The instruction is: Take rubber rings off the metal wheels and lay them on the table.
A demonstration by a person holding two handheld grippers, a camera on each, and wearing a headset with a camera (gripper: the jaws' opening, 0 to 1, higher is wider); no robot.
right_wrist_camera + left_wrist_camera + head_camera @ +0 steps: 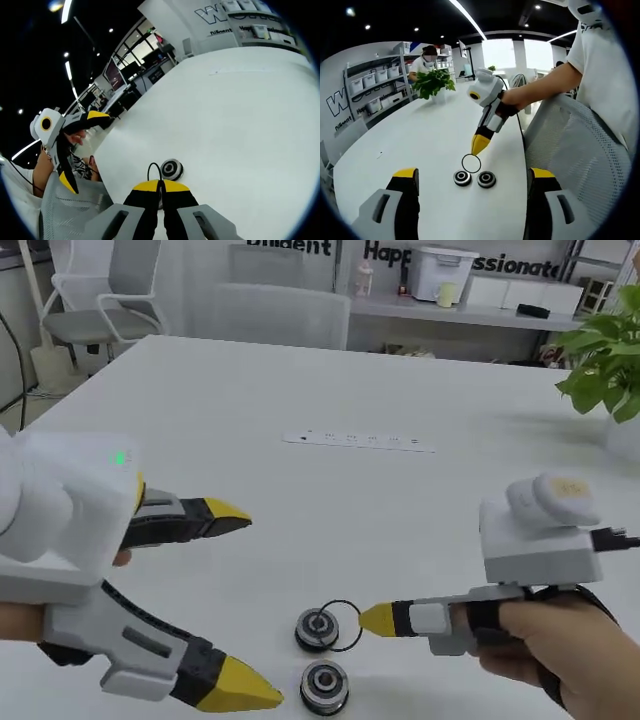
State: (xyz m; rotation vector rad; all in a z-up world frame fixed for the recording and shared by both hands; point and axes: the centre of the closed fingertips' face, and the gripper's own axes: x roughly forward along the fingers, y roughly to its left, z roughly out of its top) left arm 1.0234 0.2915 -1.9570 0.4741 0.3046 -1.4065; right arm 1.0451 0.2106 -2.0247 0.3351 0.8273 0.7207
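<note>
White table [420, 390], matte, spanning most of the head view; background of shelving and lettered wall along the top edge. Item: power strip [360, 440], white, flat on the table, centre of the frame. Item: potted plant [605, 365], green leaves, upper right corner. Item: left gripper [240, 600], lower left of the head view, white body, black jaws with yellow tips, jaws spread wide with nothing between them; in its own view both tips rise from the bottom corners. Item: right gripper [372, 620], lower right, held in a hand [560, 650], jaws pressed together and pinching the rubber ring [350, 625] at its edge. Ring: thin, black, round; just beside the wheels in the left gripper view, overlapping the upper wheel in the head view; whether it rests on the table or hangs clear cannot be told. Item: two metal wheels, dark-rimmed, lying flat at bottom centre, close together: upper wheel [318, 628], lower wheel [325, 685].
</note>
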